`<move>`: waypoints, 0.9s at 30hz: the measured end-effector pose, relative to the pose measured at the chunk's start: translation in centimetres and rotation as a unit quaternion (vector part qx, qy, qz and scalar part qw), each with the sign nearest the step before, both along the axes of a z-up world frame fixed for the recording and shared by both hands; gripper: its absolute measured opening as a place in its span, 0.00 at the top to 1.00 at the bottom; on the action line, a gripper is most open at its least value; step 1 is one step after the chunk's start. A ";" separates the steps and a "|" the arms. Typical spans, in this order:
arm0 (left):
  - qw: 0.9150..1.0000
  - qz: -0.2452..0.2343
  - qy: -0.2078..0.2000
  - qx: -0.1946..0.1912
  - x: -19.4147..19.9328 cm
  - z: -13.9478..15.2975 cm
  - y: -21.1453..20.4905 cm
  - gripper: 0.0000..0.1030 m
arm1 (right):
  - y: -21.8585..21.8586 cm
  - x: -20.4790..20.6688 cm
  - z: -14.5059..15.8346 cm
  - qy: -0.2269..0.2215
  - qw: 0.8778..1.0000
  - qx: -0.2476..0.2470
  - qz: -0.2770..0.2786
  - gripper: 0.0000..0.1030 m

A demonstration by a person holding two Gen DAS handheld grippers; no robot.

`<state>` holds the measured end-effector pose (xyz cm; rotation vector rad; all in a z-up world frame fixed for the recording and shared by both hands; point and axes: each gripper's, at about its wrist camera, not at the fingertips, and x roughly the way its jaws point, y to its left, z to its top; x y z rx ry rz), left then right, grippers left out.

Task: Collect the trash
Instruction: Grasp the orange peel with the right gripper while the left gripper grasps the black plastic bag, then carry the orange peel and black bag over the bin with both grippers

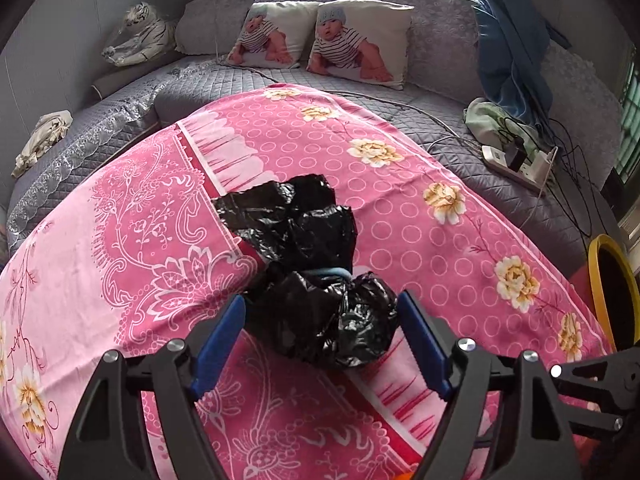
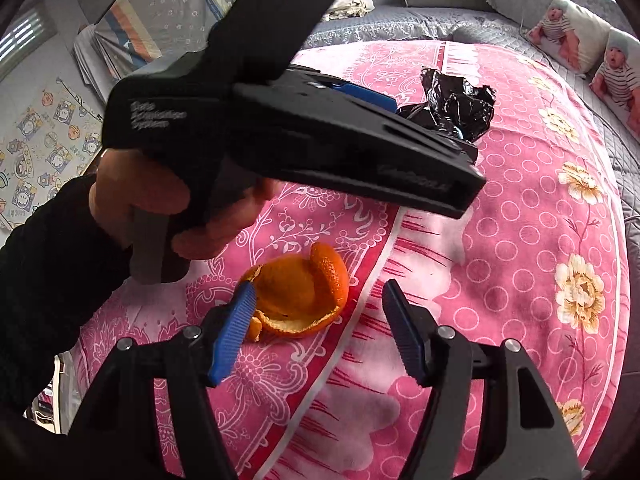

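- Left gripper (image 1: 322,312) hangs over the pink floral blanket (image 1: 400,184) with its blue pads spread wide — the lower lump of a crumpled black plastic bag (image 1: 304,248) sits between them, and whether either pad touches the plastic cannot be told.
- Right gripper (image 2: 318,318) also stands apart, tilted down at an orange peel (image 2: 300,296) lying curled on the blanket; its left pad (image 2: 234,328) is at the peel's edge, the other pad well clear.
- From the right wrist view, a hand (image 2: 168,204) in a black sleeve grips the handle of the left tool, which crosses above the peel toward the bag.
- Two baby-print cushions (image 1: 320,40) lean on the grey quilted sofa (image 1: 440,32) behind — a power strip (image 1: 516,160) lies at its right.
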<state>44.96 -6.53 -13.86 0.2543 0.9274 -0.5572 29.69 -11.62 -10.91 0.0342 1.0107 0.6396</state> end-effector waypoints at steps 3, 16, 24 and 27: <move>1.000 0.002 0.006 0.000 1.1 -0.8 -0.1 0.33 | 0.9 0.2 -0.3 -0.009 1.000 -0.014 0.001 0.40; 0.998 0.047 0.005 -0.041 1.8 -0.2 2.4 0.72 | 4.3 0.3 0.0 -0.021 0.998 -0.064 0.014 0.69; 0.994 0.077 -0.021 -0.069 -2.0 3.6 5.6 0.72 | -0.2 -2.9 1.3 0.017 1.000 -0.021 -0.004 0.70; 0.993 0.083 -0.033 -0.074 -4.9 5.3 5.3 0.72 | -3.9 -4.8 2.1 0.018 0.999 -0.010 -0.041 0.70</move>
